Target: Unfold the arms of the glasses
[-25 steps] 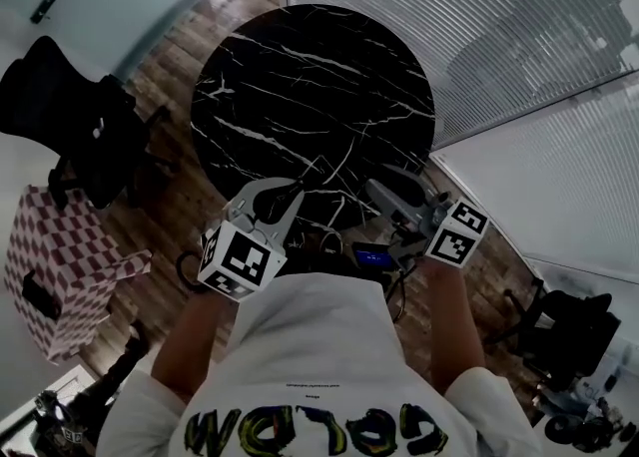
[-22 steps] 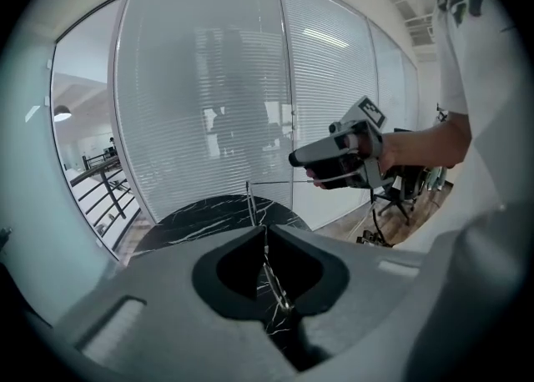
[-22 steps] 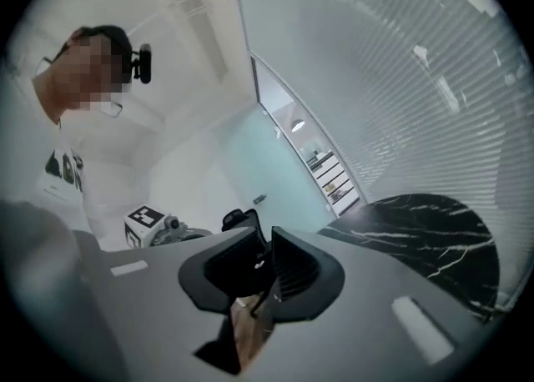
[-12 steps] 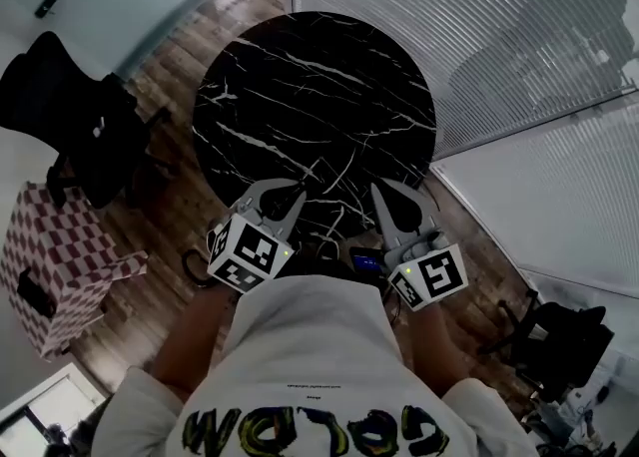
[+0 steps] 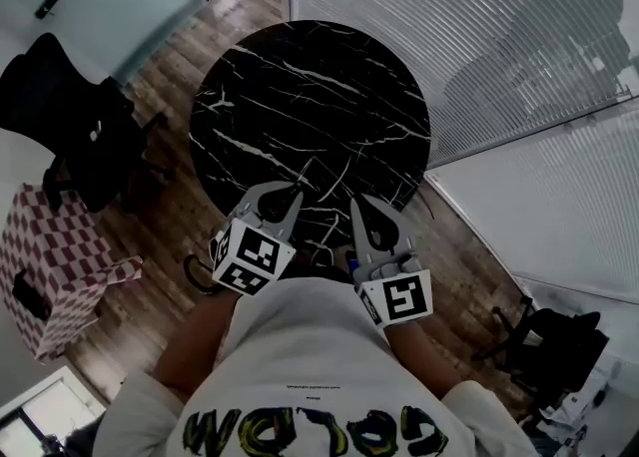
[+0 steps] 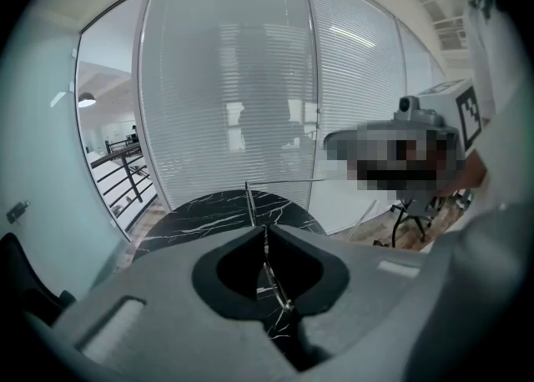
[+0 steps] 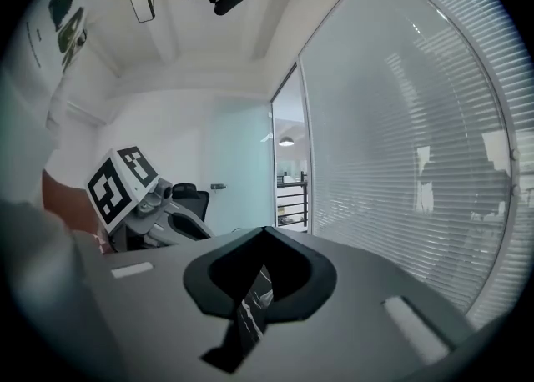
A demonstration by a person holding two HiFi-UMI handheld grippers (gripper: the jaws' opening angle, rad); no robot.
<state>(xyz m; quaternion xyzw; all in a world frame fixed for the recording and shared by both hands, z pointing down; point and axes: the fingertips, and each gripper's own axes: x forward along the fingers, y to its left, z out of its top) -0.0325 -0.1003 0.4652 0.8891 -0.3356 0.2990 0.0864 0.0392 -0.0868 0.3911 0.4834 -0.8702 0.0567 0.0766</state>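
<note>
The glasses show only as a thin metal wire (image 6: 248, 201) in the left gripper view. It rises from between the closed jaws of my left gripper (image 6: 265, 228), then bends right over the round black marble table (image 5: 310, 96). My left gripper (image 5: 296, 191) is shut on that wire at the table's near edge. Just to its right, my right gripper (image 5: 356, 203) is shut, marker cube facing up. In the right gripper view its jaws (image 7: 265, 230) meet with nothing seen between them. I cannot make out the glasses in the head view.
A black office chair (image 5: 75, 121) and a checkered box (image 5: 55, 265) stand left of the table on the wooden floor. Glass walls with blinds (image 5: 519, 56) run behind and to the right. Another chair (image 5: 554, 345) is at the lower right.
My right gripper has swung left toward the left gripper, rolled so its marker cube faces up, and closed its jaws. The left gripper has barely shifted.
</note>
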